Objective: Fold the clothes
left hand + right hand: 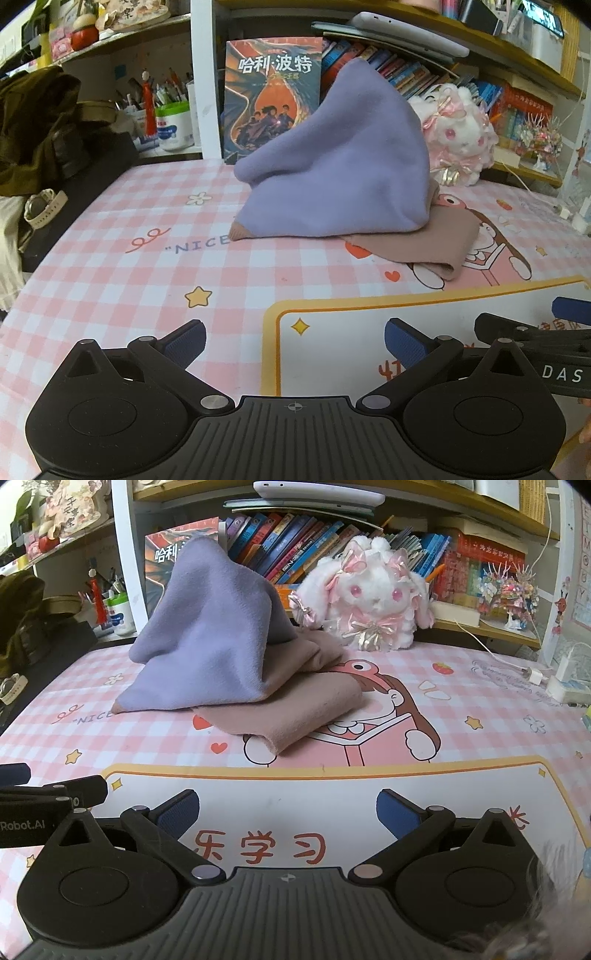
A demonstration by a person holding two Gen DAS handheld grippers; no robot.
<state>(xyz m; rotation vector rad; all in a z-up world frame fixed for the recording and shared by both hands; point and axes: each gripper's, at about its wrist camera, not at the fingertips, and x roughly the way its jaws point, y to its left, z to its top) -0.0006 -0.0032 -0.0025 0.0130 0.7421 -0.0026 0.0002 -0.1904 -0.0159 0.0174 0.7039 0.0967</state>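
A purple cloth (332,162) (214,642) stands in a crumpled peak on the pink checked desk mat (129,280) (480,709), leaning toward the bookshelf. Under it lies a flatter tan-pink cloth (413,240) (295,705), which sticks out to the right. My left gripper (293,343) is open over the near mat, well short of the cloths, with nothing between its blue pads. My right gripper (288,812) is open too and empty, at about the same distance. Each gripper shows at the edge of the other's view.
A white plush rabbit (373,590) sits behind the cloths against a shelf of books (295,546). A large book (271,96) stands upright at the back. A dark olive bag (37,125) and a watch (42,212) lie at left. A charger and cable (532,675) lie at right.
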